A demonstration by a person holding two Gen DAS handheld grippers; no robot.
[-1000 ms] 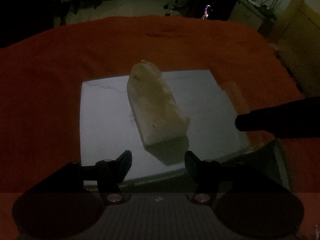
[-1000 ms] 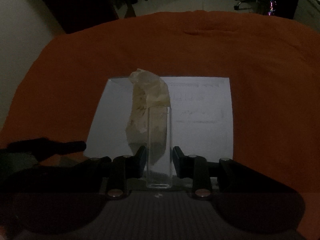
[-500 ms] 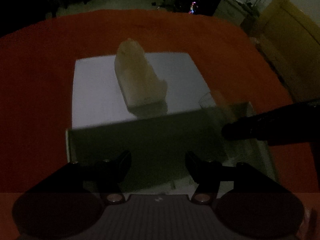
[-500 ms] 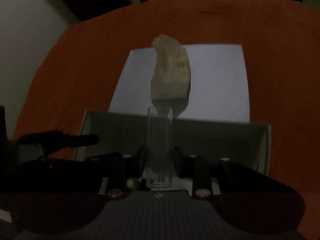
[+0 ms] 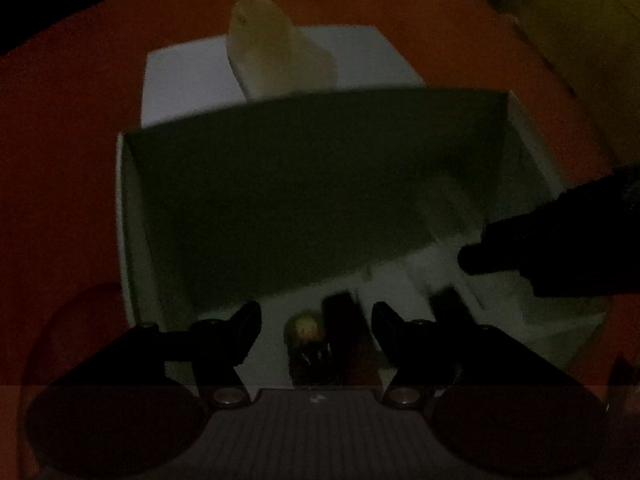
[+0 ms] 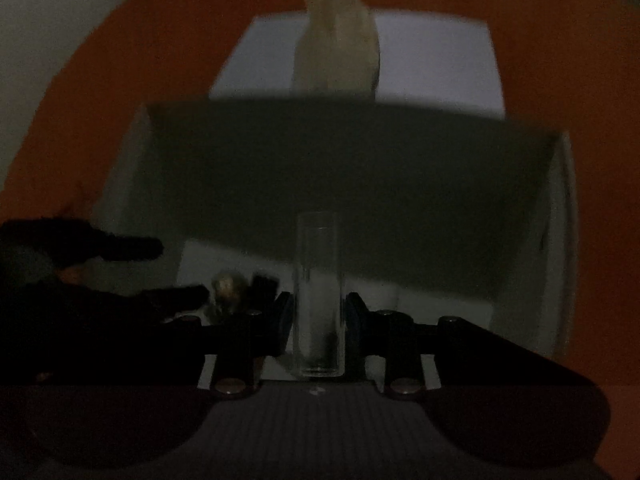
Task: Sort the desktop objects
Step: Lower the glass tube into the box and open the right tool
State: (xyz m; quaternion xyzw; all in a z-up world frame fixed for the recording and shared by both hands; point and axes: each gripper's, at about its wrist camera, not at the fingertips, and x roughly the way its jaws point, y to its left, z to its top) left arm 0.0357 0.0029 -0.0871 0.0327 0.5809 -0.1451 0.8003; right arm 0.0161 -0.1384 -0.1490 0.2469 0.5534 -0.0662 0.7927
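Note:
My right gripper (image 6: 319, 307) is shut on an upright clear glass tube (image 6: 319, 276), held over the inside of a white open box (image 6: 564, 220). My left gripper (image 5: 316, 313) hangs open over the same box (image 5: 125, 220), with nothing pressed between its fingers. On the box floor under it lie a small round yellowish thing (image 5: 306, 326) and some dark items (image 5: 340, 320) too dim to name. In the right wrist view they show at the lower left (image 6: 230, 286). A pale crumpled lump (image 5: 276, 52) sits on a white sheet (image 5: 180, 76) beyond the box.
An orange cloth (image 5: 60, 140) covers the table all round the box and sheet. The right gripper's dark finger (image 5: 520, 248) juts into the left wrist view over the box's right side. A yellowish piece of furniture (image 5: 592, 40) stands past the table's right edge.
Both grippers have drawn back from the white sheet and sunk over the box, which now fills the lower views. The lump has slid toward the top. The tube stays held.

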